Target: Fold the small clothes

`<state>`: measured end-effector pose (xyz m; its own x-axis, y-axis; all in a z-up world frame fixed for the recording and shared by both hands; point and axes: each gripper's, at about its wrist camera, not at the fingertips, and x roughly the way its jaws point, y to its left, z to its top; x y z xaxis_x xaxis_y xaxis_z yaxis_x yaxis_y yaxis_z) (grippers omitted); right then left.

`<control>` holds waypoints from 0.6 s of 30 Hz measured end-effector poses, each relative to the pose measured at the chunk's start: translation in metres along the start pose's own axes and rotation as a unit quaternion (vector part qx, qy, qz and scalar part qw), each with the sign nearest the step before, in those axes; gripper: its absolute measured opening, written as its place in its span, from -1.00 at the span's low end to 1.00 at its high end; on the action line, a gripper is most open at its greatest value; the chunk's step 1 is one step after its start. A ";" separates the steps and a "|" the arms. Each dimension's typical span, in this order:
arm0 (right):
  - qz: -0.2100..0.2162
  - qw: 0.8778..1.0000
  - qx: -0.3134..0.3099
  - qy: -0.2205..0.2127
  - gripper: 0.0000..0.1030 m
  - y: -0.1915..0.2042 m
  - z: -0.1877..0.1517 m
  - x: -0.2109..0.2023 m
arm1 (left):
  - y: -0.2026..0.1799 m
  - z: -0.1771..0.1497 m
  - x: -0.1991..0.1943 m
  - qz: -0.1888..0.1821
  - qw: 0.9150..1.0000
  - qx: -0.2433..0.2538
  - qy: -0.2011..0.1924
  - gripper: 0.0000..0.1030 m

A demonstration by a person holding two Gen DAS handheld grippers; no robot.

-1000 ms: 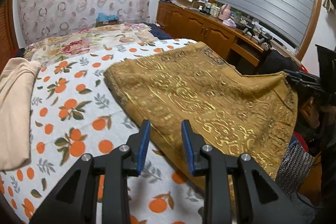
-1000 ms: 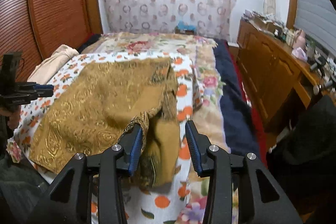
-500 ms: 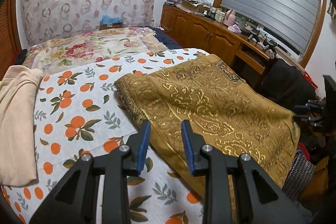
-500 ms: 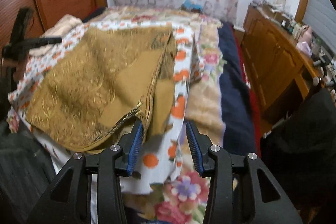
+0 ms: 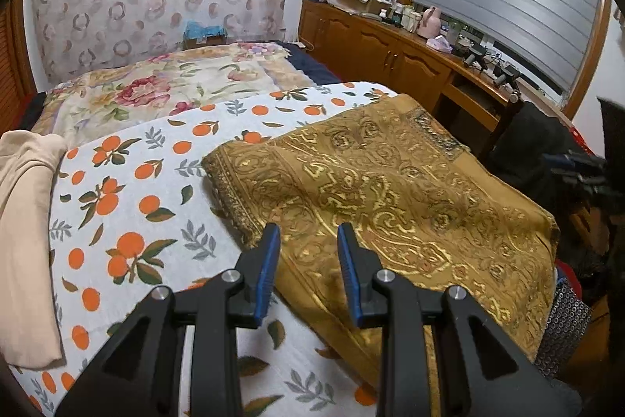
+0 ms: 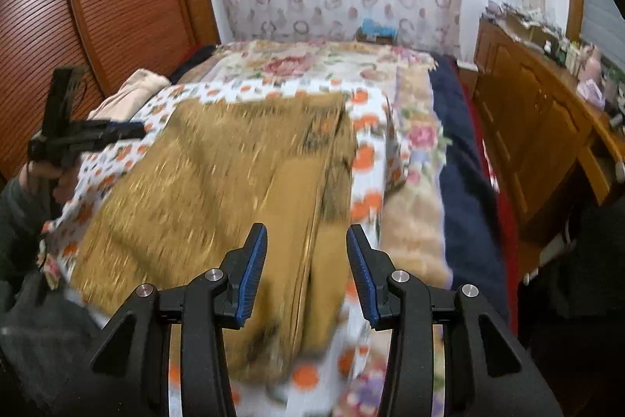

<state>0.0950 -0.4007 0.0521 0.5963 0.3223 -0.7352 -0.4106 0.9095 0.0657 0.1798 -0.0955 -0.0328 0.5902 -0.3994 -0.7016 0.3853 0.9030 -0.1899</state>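
Observation:
A golden brocade cloth (image 5: 390,190) lies spread on the orange-print sheet (image 5: 136,206) of a bed. My left gripper (image 5: 308,233) hovers open over the cloth's near left edge, with nothing between its blue pads. The right wrist view is motion-blurred. It shows the same cloth (image 6: 218,174) with its right side turned over, so a plain tan strip faces up. My right gripper (image 6: 306,233) stands open just above that strip's near end, holding nothing. The left gripper (image 6: 117,131), carried in a hand, shows at the left of that view. The right gripper (image 5: 578,167) shows at the far right of the left wrist view.
A beige garment (image 5: 23,221) lies on the bed's left side. A floral quilt (image 5: 156,88) covers the far end. A cluttered wooden sideboard (image 5: 390,53) runs along the right, with dark clothing (image 5: 531,139) in front. A slatted wooden door (image 6: 97,6) stands to the left.
The cloth's bunched right edge by my right gripper has dropped and now lies folded over on the bed. The right gripper swung over that fold. My left gripper drifted slightly along the cloth's near edge.

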 end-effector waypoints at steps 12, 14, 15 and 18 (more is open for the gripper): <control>-0.015 0.999 -0.026 0.034 -0.18 -0.025 0.096 0.144 | 0.046 0.021 0.039 0.031 0.998 -0.047 0.015 -0.45; -0.015 0.999 -0.022 0.043 -0.18 -0.031 0.102 0.160 | 0.052 0.022 0.046 0.033 0.998 -0.054 0.019 -0.45; -0.013 0.999 -0.019 0.049 -0.18 -0.034 0.104 0.170 | 0.054 0.023 0.050 0.033 0.998 -0.057 0.022 -0.45; -0.006 0.998 -0.011 0.061 -0.18 -0.039 0.106 0.188 | 0.057 0.022 0.059 0.027 0.997 -0.060 0.029 -0.45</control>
<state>0.2959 -0.3477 -0.0172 0.5140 0.2760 -0.8122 -0.4190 0.9070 0.0430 0.2527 -0.0711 -0.0700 0.5645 -0.3434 -0.7506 0.2653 0.9366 -0.2289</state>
